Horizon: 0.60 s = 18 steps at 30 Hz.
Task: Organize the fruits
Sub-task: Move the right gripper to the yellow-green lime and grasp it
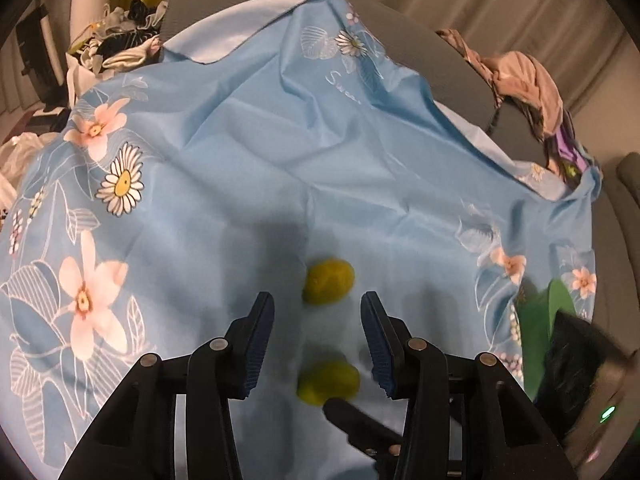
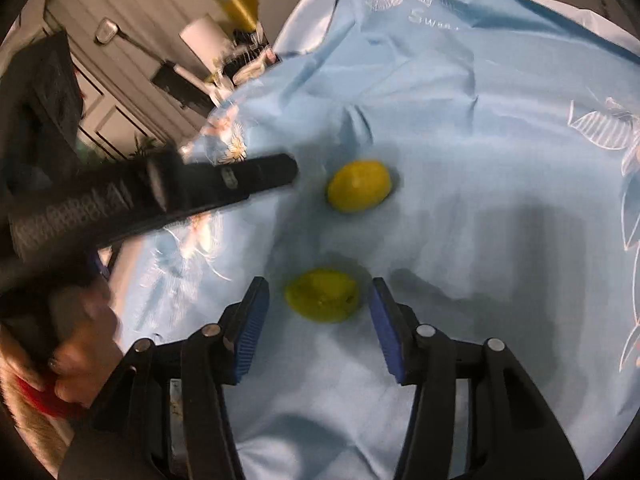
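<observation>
Two yellow lemons lie on a light blue floral cloth [image 1: 240, 152]. In the left wrist view the far lemon [image 1: 329, 281] lies just beyond my open left gripper [image 1: 318, 308], and the near lemon [image 1: 328, 382] lies between its fingers. A dark finger of the right gripper [image 1: 356, 420] reaches in beside the near lemon. In the right wrist view my right gripper [image 2: 318, 292] is open around the near lemon [image 2: 322, 295]. The far lemon [image 2: 359, 186] lies beyond it. The left gripper's dark body [image 2: 160, 196] enters from the left, pointing at the far lemon.
The cloth [image 2: 480, 120] covers a round grey seat [image 1: 460, 76]. Piles of clothes lie at the back left [image 1: 116, 48] and back right [image 1: 528, 80]. A green object [image 1: 536, 328] sits at the right edge. A hand [image 2: 84, 344] holds the left gripper.
</observation>
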Tool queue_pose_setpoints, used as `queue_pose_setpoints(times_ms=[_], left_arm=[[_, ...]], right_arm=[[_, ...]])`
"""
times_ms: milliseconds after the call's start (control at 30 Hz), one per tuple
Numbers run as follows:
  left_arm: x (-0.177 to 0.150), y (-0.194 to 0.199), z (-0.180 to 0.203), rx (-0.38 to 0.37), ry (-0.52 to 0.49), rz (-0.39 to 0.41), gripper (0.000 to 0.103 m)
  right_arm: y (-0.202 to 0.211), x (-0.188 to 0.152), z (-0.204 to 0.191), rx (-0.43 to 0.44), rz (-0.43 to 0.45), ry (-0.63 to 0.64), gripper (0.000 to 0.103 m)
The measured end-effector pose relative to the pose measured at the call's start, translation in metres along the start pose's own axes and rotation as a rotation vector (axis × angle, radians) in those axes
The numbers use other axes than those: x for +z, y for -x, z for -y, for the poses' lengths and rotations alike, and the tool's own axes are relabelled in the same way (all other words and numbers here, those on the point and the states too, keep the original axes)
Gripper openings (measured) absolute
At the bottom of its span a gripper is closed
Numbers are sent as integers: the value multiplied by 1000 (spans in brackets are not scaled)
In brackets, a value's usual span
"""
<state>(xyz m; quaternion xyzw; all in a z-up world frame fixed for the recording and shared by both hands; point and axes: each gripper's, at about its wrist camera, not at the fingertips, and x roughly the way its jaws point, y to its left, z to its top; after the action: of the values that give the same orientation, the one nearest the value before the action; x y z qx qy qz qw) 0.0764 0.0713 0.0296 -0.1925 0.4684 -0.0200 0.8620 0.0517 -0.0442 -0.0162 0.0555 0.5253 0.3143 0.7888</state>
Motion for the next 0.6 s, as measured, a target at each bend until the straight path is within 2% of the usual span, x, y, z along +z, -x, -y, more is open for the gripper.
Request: queue_pose_setpoints(times_ms=[167,333,433,600], left_arm=[[5,-4,-7,-34,20,-10,46],[6,-8,-2,-23,6,-20,46],[9,-10,2,-25,1,-17,46],[12,-20,15,-10,-33,-17,46]], right_arm=[[-17,-3,-7,-53,-27,54,44],[-17,-3,-9,-82,-17,57,43],[-8,2,2,-144,5,20,43],[18,4,33,-155,32,-82,43]])
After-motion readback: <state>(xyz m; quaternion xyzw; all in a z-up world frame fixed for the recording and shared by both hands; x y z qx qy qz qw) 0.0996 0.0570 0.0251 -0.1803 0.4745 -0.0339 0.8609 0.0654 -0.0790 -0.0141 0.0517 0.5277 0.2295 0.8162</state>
